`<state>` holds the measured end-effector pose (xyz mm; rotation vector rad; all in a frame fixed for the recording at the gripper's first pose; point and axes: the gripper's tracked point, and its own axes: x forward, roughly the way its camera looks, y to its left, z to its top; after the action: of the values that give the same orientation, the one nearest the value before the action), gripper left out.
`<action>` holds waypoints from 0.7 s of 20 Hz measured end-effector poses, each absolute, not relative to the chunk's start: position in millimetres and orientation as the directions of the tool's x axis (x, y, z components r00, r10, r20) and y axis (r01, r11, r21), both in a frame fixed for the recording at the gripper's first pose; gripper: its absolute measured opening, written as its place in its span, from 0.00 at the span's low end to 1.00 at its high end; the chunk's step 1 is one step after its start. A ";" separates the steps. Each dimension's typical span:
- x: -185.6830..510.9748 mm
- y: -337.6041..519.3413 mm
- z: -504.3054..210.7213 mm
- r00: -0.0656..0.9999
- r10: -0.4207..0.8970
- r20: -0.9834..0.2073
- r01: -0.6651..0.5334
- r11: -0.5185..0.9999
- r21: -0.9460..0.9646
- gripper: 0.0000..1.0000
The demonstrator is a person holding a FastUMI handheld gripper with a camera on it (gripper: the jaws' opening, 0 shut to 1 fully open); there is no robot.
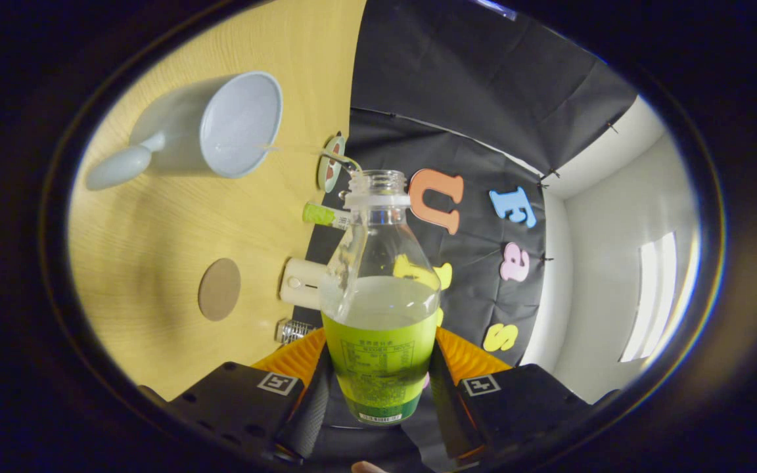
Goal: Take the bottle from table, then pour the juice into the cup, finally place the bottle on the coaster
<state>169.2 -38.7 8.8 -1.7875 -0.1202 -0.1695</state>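
My gripper is shut on a clear, uncapped bottle with a green label, both fingers pressing its labelled lower part. Pale juice fills roughly half of it. The view is rolled, so the wooden table stands on edge beside the bottle. A pale blue cup with a handle sits on the table beyond the bottle's mouth, its opening empty and facing me. A round brown coaster lies flat on the table, nearer the fingers than the cup.
Along the table's back edge by the black cloth wall stand small items: a round green-rimmed object, a green-capped tube, a cream-coloured container and a small ribbed glass jar. A white wall lies beyond the cloth.
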 end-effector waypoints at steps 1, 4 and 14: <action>170.9 -38.8 9.1 0.984 -0.008 0.180 0.174 -0.226 -0.958 0.76; 167.8 -38.5 9.8 0.984 -0.007 0.179 0.173 -0.227 -0.958 0.76; 175.9 -46.4 25.2 0.980 -0.017 0.198 0.187 -0.256 -0.948 0.76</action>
<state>175.9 -46.4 25.2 -1.8213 -0.1244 -0.1939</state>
